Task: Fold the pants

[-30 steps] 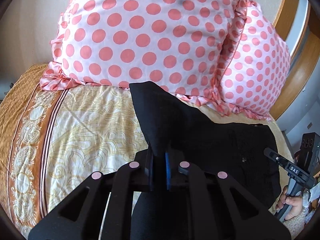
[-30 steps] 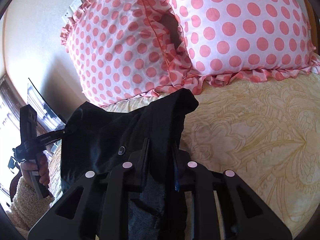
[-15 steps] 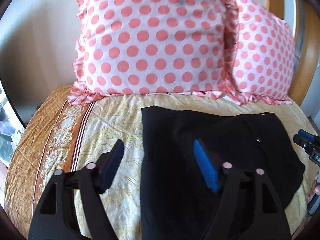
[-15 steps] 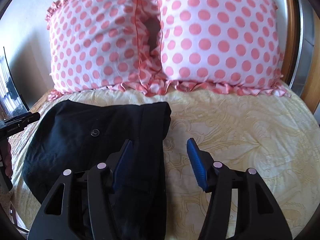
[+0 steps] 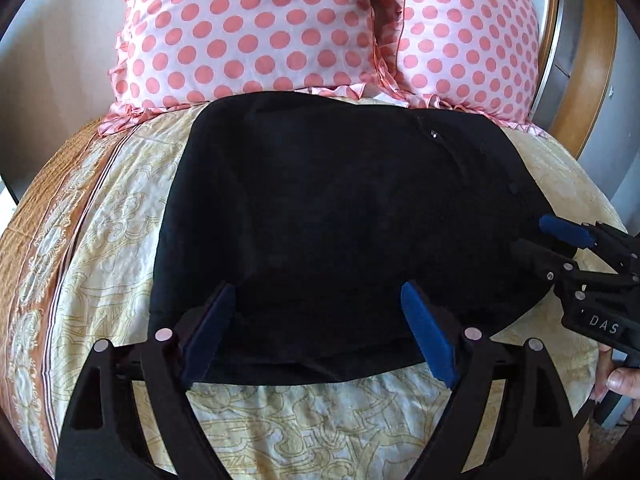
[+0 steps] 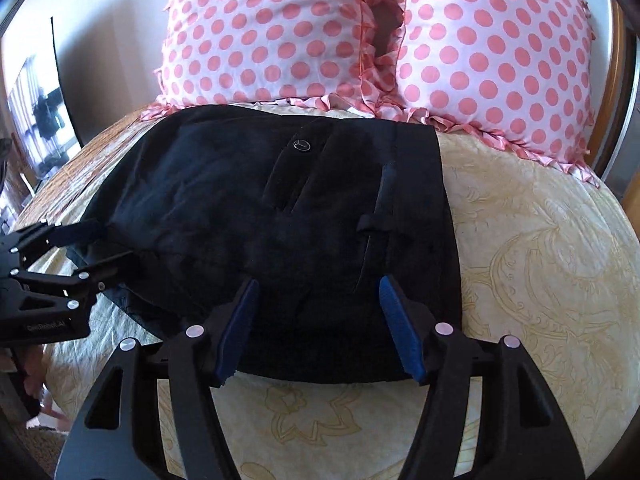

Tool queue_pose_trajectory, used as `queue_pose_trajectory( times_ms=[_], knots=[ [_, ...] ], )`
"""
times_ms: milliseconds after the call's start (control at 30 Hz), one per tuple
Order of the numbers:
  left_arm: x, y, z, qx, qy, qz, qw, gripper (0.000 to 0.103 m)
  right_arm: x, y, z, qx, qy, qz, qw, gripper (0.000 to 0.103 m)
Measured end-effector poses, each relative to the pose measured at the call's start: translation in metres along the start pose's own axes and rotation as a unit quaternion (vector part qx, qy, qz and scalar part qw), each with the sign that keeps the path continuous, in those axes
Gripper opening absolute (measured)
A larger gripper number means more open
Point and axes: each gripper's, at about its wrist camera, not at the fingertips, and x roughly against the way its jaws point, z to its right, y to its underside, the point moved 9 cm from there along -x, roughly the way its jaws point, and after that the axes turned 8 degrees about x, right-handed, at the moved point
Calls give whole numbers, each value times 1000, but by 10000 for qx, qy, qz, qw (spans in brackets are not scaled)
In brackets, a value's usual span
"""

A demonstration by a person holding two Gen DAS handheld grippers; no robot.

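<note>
The black pants [image 5: 340, 216] [image 6: 280, 216] are laid flat on the bed as a folded, roughly rectangular bundle. The waistband end, with a belt loop [image 6: 370, 226] and a metal button [image 6: 301, 145], is seen uppermost. The far edge is positioned just beside the pillows.

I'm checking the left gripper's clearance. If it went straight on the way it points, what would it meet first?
Most likely the black pants lying flat on the bedspread: the open left gripper points over their near edge. Beyond stand the polka-dot pillows. Its height above the cloth is unclear.
</note>
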Motion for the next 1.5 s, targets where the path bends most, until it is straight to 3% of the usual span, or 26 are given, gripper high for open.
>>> queue_pose_trajectory(
  times_ms=[133,200,400,800,1067,1500],
  knots=[
    [16,3,-2,97,-14,94,9999,91,20,-1,0,-198,82,317,9993,77],
    [31,9,-9,181,5,225,9996,101,35,3,1,-320,153,492,9982,90],
    [63,40,-28,367,-267,449,9980,101,58,32,-19,-484,203,655,9965,96],
    [72,82,-42,73,-806,527,9953,101,62,63,-43,-395,416,598,9966,102],
    [75,88,-46,230,-696,654,9952,101,50,76,-52,-427,354,375,9978,102],
    [77,90,-44,250,-681,926,9931,101,53,80,-54,-413,451,736,9954,102]
  ],
)
